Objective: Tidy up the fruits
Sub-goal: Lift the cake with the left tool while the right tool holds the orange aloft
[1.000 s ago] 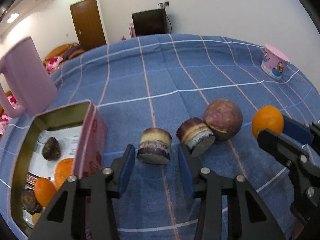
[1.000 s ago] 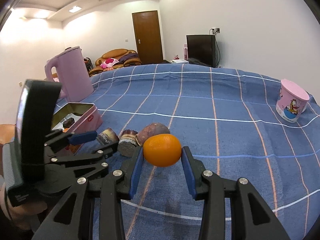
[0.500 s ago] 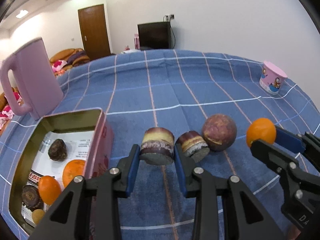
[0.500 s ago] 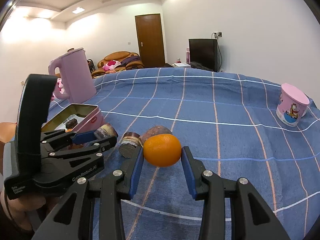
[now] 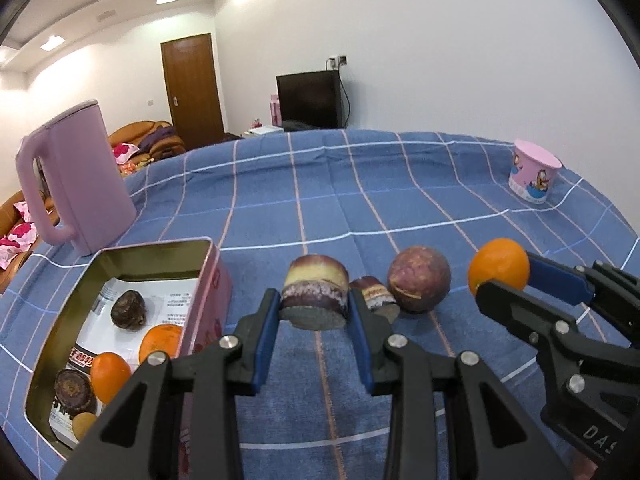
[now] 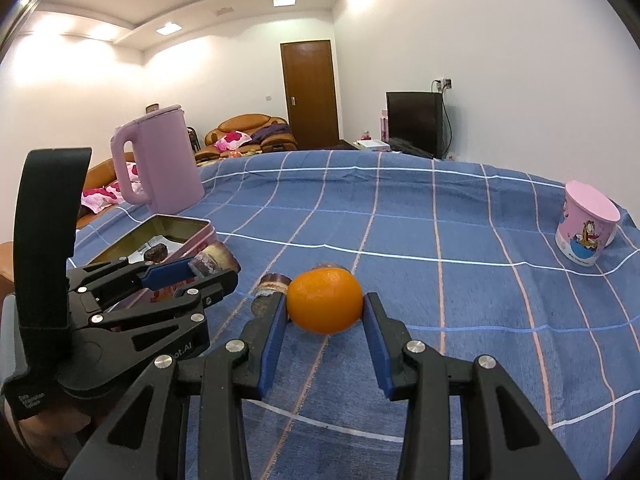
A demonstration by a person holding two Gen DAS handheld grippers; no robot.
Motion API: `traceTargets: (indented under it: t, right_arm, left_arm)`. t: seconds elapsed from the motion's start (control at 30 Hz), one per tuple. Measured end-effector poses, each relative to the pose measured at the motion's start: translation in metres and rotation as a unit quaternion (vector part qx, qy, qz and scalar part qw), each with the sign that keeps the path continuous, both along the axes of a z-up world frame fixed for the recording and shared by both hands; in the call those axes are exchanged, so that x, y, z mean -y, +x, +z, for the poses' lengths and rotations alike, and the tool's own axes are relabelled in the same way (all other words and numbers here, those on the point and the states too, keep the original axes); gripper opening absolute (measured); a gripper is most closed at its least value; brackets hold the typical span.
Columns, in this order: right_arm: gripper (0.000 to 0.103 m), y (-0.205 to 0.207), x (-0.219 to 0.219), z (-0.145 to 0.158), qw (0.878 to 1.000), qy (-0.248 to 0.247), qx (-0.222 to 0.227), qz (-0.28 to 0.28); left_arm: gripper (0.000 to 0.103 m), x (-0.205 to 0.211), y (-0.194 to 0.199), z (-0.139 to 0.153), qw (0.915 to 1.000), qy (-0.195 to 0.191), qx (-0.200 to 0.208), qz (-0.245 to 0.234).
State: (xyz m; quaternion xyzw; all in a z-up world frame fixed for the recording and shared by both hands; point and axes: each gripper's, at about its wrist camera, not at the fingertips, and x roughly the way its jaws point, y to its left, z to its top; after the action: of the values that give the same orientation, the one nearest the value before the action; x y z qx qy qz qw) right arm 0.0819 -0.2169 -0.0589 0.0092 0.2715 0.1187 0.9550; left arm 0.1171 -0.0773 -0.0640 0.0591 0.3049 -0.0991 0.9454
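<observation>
The left gripper [image 5: 314,312] is clamping a short purple-skinned stub of fruit [image 5: 314,296] between its blue pads, jaws narrowed to the stub's width. The stub is hanging just above the blue checked cloth [image 5: 400,200], its long axis running roughly up and down, tilted a little so that the dark cut face is pointing down and toward the camera.

The right gripper [image 6: 325,312] is pinching one orange [image 6: 325,300] between its pads in the same way, jaws only partly apart. The orange is sitting slightly wider than tall; whether it is touching the cloth is hard to tell.

On the cloth between the two grippers, a second, smaller stub [image 5: 374,294] is lying on its side, partly hidden behind the left gripper's right finger, and one round purple fruit [image 5: 419,278] is resting just to its right.

At the near left, a pink tin [image 5: 218,280] is standing open. Inside it, two oranges, two dark fruits and one small tan piece are showing; the tin's near corner is cut off by the gripper.

One pink jug [image 5: 76,176] is standing beyond the tin, and one pink cup [image 5: 534,176] is standing at the far right.
</observation>
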Motion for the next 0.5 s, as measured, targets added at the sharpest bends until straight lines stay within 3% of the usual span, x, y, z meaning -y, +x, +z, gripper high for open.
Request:
traceTargets:
  t: [0.5]
  right_arm:
    - [0.041,-0.010,-0.001,0.005,1.000,-0.001,0.030,0.001]
  left_arm:
    - [0.036,0.000,-0.015,0.006,0.9992,0.001,0.038,0.008]
